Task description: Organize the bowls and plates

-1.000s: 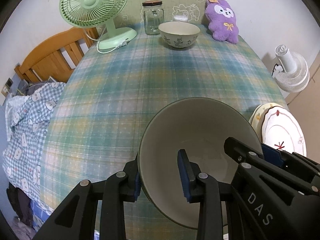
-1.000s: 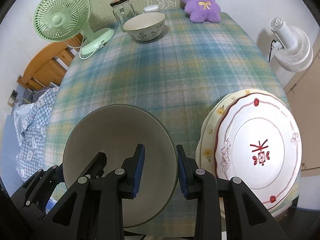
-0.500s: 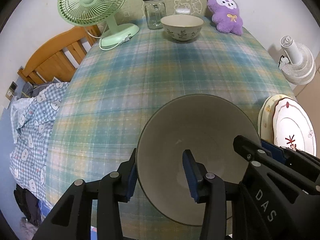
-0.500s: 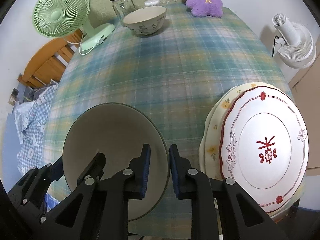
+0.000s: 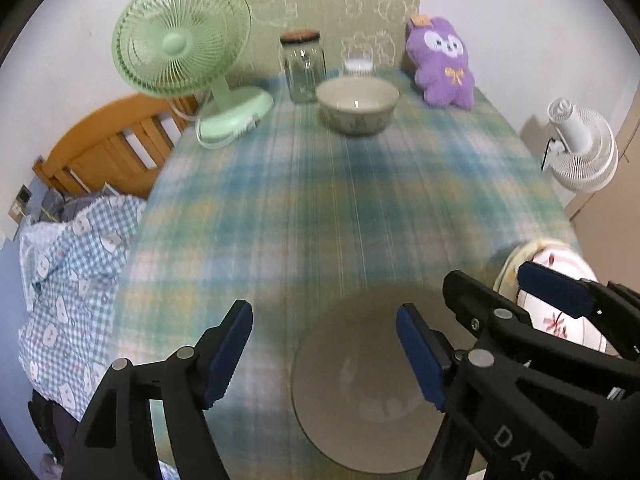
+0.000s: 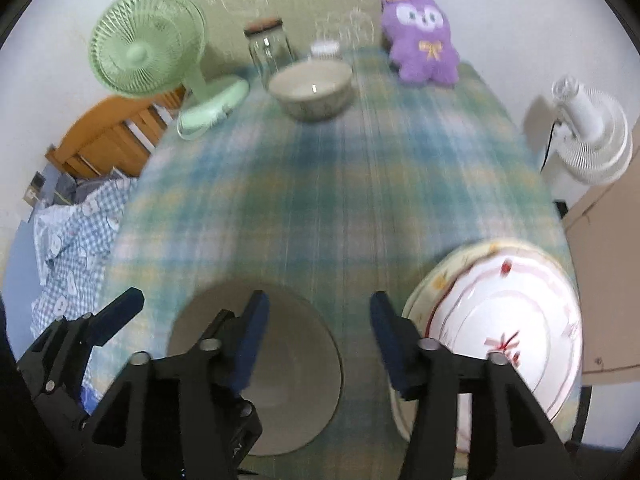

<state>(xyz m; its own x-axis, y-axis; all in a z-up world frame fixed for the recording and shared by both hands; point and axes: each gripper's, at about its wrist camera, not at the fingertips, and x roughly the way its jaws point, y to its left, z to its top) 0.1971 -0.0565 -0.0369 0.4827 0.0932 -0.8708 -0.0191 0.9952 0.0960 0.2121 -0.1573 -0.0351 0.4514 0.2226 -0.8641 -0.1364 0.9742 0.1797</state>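
A large grey-green bowl [image 5: 368,384] sits on the plaid tablecloth near the front edge; it also shows in the right wrist view [image 6: 280,364]. My left gripper [image 5: 324,352] is open above its left rim, touching nothing. My right gripper [image 6: 316,344] is open over the bowl's right rim, next to two stacked plates [image 6: 508,344], the top one white with red trim. The plates also show in the left wrist view [image 5: 556,312]. A smaller patterned bowl [image 5: 358,106] stands at the far end; it also shows in the right wrist view [image 6: 310,88].
At the far end stand a green fan [image 5: 180,60], a glass jar [image 5: 302,66], a small white-lidded jar [image 5: 358,64] and a purple plush [image 5: 440,62]. A wooden bed frame [image 5: 108,148] and checked bedding [image 5: 68,280] lie left. A white fan [image 5: 580,148] stands right.
Both grippers have opened and let go of the large bowl, which now rests on the table. Both have lifted and tilted up a little; the views are motion-blurred.
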